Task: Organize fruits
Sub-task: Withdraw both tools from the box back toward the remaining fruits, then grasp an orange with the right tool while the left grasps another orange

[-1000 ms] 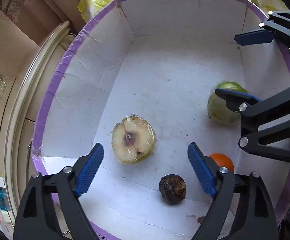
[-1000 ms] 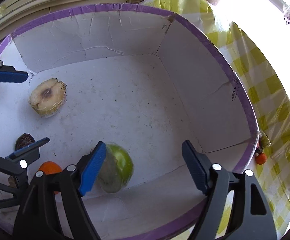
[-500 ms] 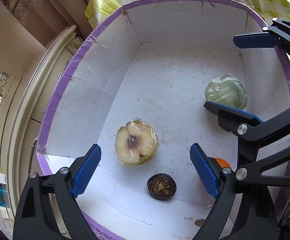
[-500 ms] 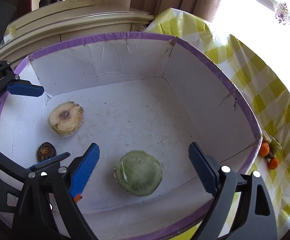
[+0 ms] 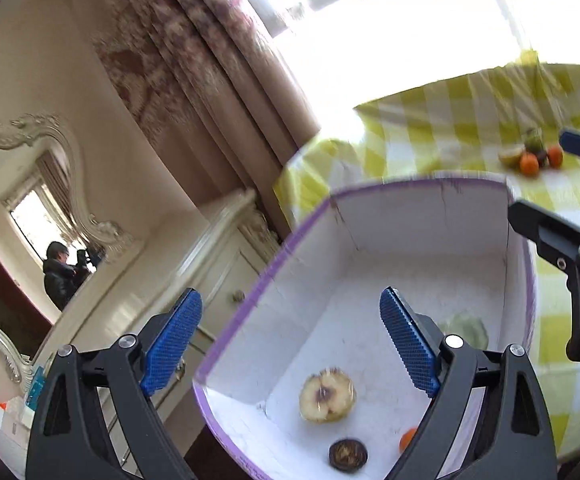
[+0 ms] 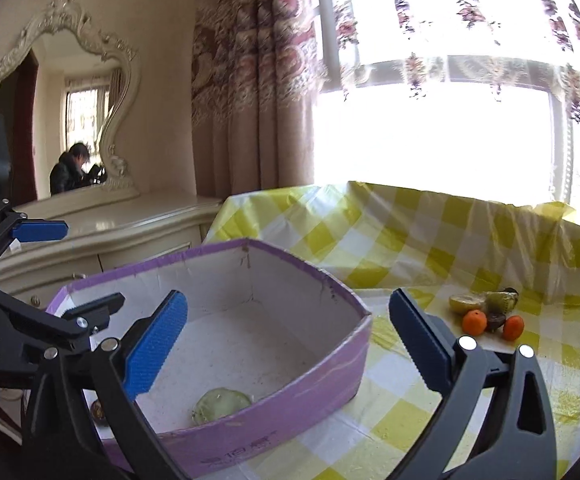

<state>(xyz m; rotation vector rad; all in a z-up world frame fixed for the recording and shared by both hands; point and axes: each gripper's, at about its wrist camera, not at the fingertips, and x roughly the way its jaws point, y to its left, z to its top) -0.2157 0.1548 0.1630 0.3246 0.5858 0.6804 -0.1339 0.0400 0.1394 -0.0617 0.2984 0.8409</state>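
Right wrist: both grippers (image 6: pixel 285 344) (image 5: pixel 290 344) held wide, empty, above box (image 6: pixel 290 392); loose fruits (image 6: pixel 486 316) seen far right, likely targeted.

The left gripper's finger (image 5: pixel 410 344) hides most of the orange (image 5: pixel 408 438), and the green fruit half (image 5: pixel 466 326) is blurred.

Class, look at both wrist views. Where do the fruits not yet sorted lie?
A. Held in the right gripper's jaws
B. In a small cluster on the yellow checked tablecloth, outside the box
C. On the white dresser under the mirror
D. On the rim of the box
B: the cluster of loose fruits lies on the tablecloth, apart from the purple-edged box; both grippers are open and empty.
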